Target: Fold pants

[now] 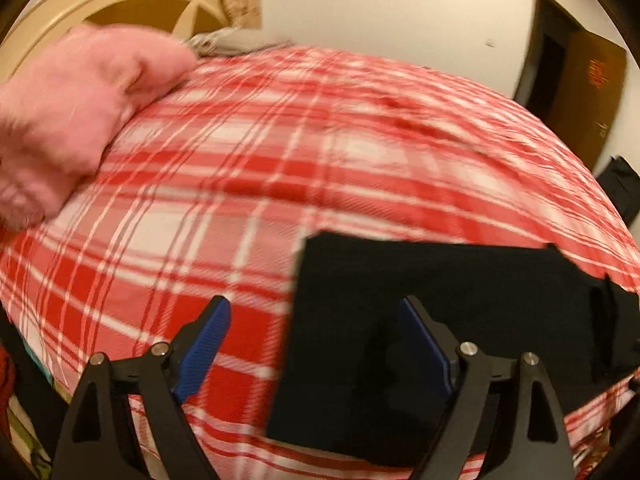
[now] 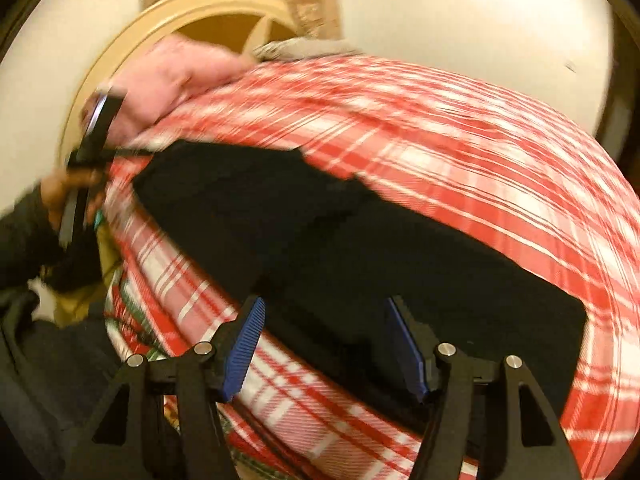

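Pants (image 2: pixel 360 240) flat beneath right gripper's (image 2: pixel 324 344) fingers (image 2: pixel 244 348)

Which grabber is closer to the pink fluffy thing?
Left. The left gripper is right up beside the pink blanket, at the bed's far left. The right gripper hangs over the black pants, further away.

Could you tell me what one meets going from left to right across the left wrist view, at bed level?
Pink fuzzy blanket → bare stretch of red plaid bedspread → folded black pants → dark doorway at the far right.
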`<action>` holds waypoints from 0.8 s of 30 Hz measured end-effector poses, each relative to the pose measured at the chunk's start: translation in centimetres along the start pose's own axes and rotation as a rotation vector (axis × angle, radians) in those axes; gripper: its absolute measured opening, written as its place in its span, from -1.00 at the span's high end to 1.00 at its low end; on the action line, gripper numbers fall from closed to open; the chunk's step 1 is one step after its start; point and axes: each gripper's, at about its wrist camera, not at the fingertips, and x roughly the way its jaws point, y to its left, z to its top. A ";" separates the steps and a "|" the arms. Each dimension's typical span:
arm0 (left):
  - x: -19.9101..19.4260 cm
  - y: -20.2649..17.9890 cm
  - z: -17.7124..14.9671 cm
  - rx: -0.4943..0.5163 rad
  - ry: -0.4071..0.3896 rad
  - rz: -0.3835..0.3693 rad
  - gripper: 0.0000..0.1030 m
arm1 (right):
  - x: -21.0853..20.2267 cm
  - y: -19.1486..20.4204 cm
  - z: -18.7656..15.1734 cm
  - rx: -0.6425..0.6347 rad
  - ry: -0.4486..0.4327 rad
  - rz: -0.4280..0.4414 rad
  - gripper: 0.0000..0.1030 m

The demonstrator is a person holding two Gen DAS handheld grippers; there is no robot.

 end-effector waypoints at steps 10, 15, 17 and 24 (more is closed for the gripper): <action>1.3 -0.6 -1.4 -0.028 -0.003 -0.135 -0.46 | 0.1 -0.3 -0.9 0.021 -0.013 -0.062 -0.24; 1.4 -0.2 -1.4 -0.033 -0.008 -0.149 -0.41 | 0.1 0.2 -0.8 0.002 -0.025 -0.063 -0.24; 1.5 -0.2 -1.5 -0.017 -0.004 -0.150 -0.40 | 0.2 0.2 -0.9 0.000 -0.024 -0.065 -0.24; 1.7 0.7 -1.1 -0.035 0.018 -0.199 -0.21 | 0.3 0.5 -1.0 -0.007 -0.025 -0.068 -0.24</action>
